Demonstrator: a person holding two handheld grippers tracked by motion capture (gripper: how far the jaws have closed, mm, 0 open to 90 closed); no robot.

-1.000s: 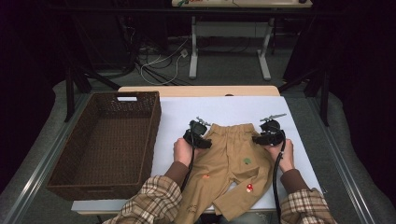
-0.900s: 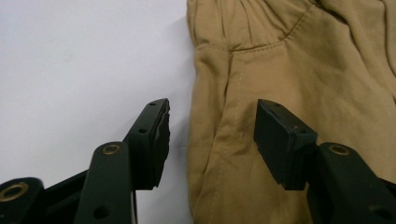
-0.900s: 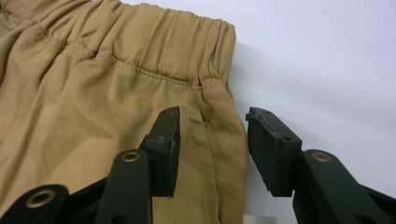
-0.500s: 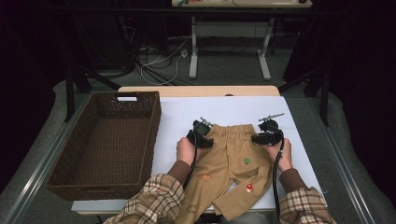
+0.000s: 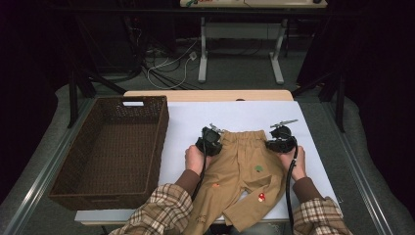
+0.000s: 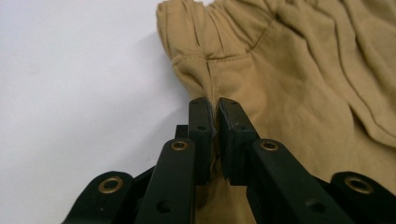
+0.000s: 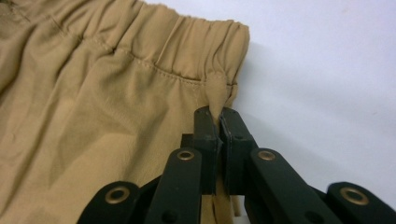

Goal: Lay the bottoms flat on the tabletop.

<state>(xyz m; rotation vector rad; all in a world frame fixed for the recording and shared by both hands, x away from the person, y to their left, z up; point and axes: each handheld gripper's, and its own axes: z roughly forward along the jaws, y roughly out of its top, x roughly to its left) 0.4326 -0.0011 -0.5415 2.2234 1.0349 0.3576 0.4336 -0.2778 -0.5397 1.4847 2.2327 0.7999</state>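
Tan trousers [image 5: 240, 171] lie flat on the white table sheet [image 5: 195, 117], waistband at the far end, legs running toward the near edge. In the high view the left gripper [image 5: 211, 141] sits at the waistband's left corner and the right gripper [image 5: 280, 142] at its right corner, a hand behind each. To the left stands a brown wicker basket [image 5: 110, 147]; beyond the table lie a dark floor, loose cables and a white desk frame [image 5: 240, 54]. In the left gripper view the jaws have just been closing and now pinch a ridge of cloth at the side seam, just below the elastic. In the right gripper view the jaws have likewise just closed, nipping a fold under the waistband's corner. Both bites look thin, so I would lift both corners together and evenly, keeping the waistband taut, or the cloth may slip.
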